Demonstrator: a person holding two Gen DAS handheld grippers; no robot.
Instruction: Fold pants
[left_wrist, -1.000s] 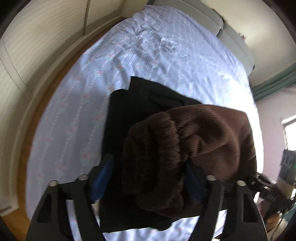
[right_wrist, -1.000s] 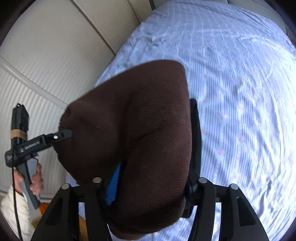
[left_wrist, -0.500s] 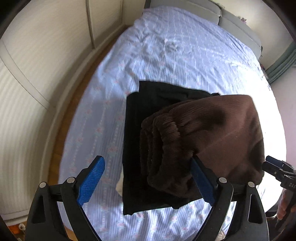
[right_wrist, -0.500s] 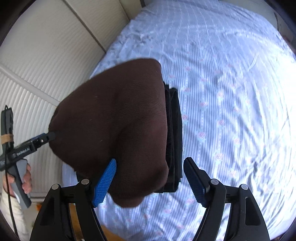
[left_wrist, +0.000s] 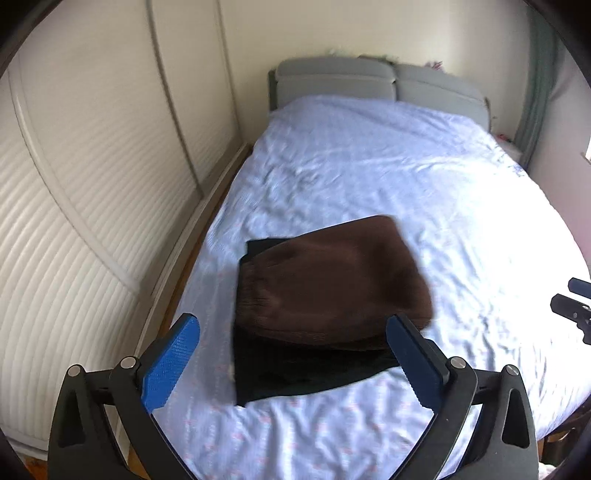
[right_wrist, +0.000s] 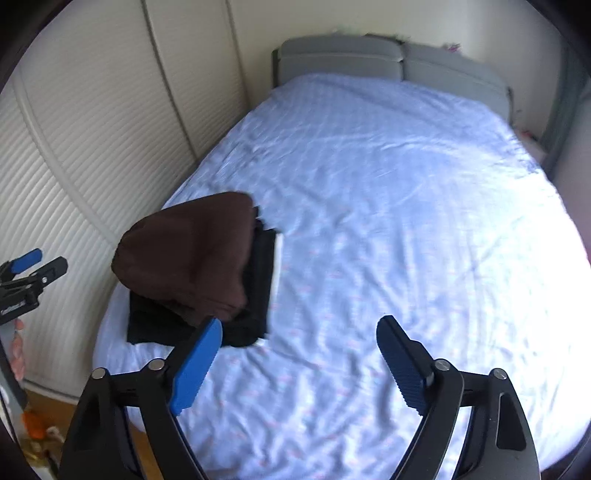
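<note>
We see the bed (left_wrist: 369, 177), covered by a pale blue patterned sheet, filling most of both views. A grey padded headboard (left_wrist: 369, 79) stands at its far end, and white ribbed wardrobe doors (left_wrist: 74, 184) run along its left side. Near the left front edge of the bed lies a folded black garment (left_wrist: 295, 373), flat on the sheet. The folded brown pants (left_wrist: 328, 280) rest on top of it, with the ribbed waistband facing the wardrobe side; the black garment protrudes beneath along the near and left edges. Our left gripper (left_wrist: 291, 358) has its blue-padded jaws spread wide and grips nothing, positioned just in front of the stack. Our right gripper (right_wrist: 299, 358) is likewise spread wide and empty, over bare sheet to the right of the stack.
</note>
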